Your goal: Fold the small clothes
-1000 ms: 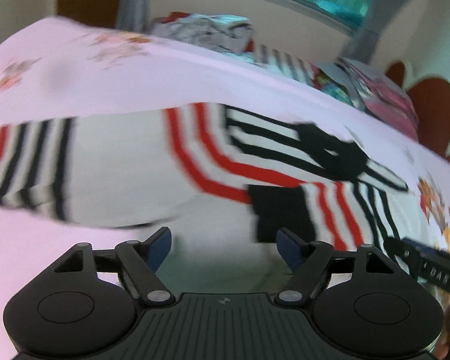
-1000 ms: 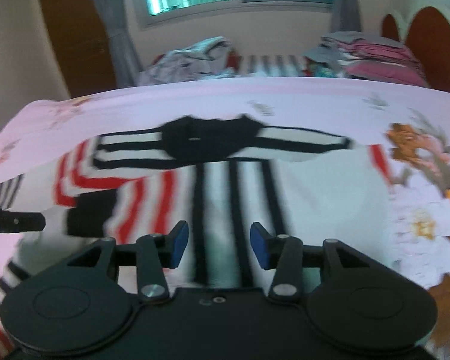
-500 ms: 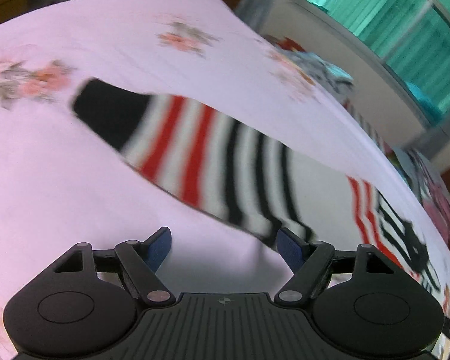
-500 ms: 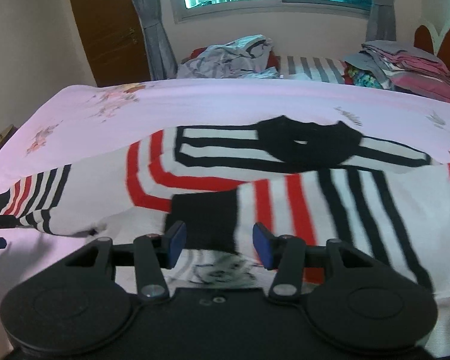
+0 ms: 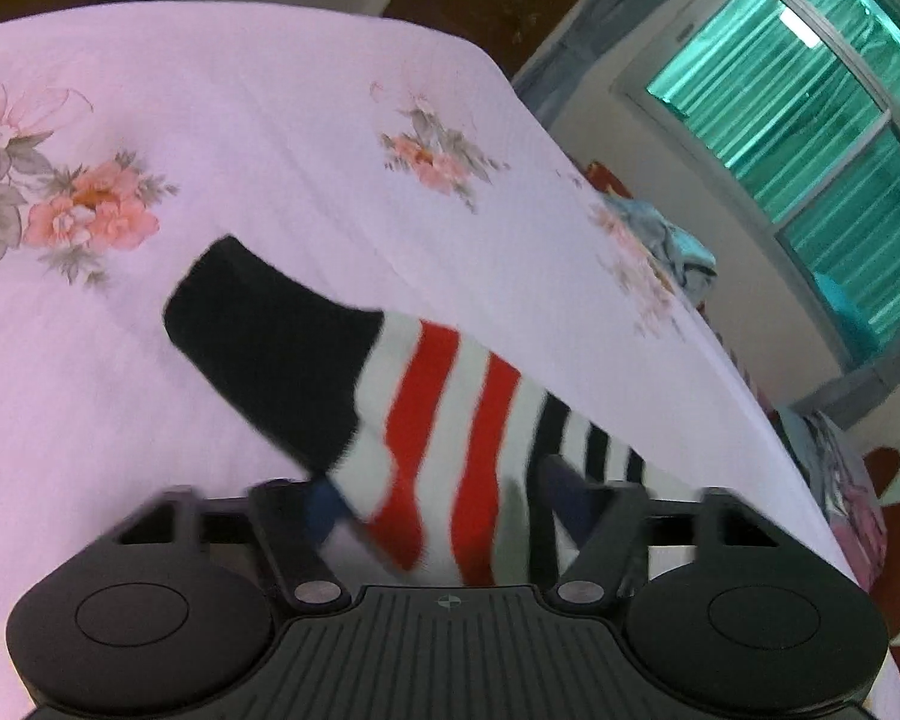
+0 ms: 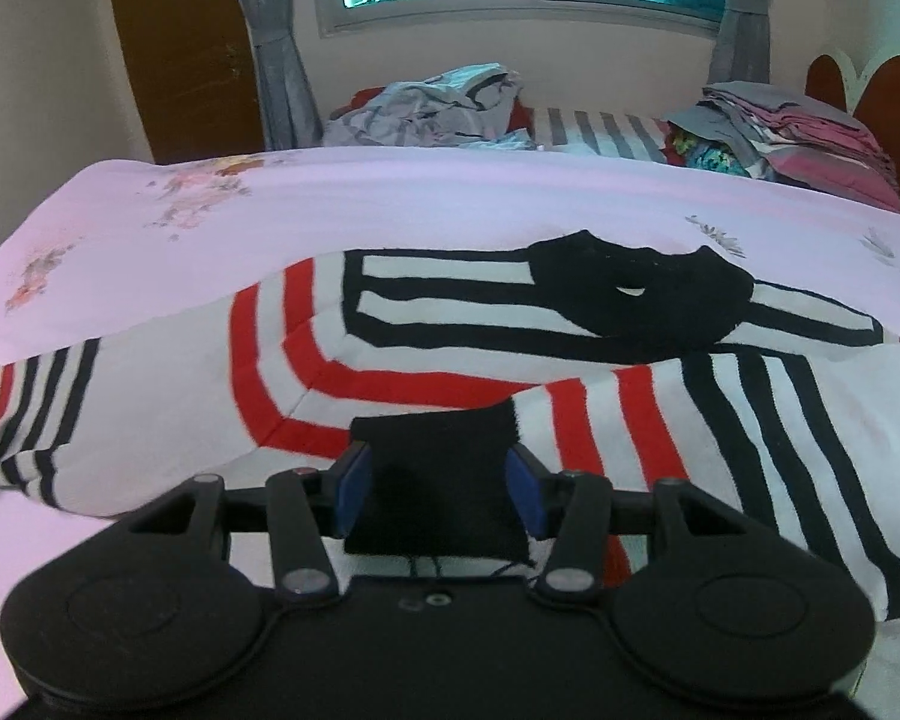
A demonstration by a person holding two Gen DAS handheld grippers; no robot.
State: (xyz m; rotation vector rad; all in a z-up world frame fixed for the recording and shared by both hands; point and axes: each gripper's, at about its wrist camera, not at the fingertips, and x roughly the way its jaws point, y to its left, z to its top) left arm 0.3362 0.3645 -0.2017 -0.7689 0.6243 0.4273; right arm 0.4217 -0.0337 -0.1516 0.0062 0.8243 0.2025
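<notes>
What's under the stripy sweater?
The pink flowery bedsheet lies under the stripy sweater and shows all around it. One black cuff lies folded on top. Anything else beneath is covered.

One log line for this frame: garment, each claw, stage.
garment: striped sweater flat on pink bedsheet | left claw: open around sleeve | right claw: open around black cuff | stage: pre-grasp

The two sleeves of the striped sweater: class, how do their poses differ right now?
The left sleeve stretches straight out across the pink bedsheet, away from the body; the right sleeve is folded in over the sweater's front. The left sleeve's striped part lies between the left gripper's fingers; the right gripper straddles the right sleeve's black cuff. Both sleeves end in black cuffs.
</notes>
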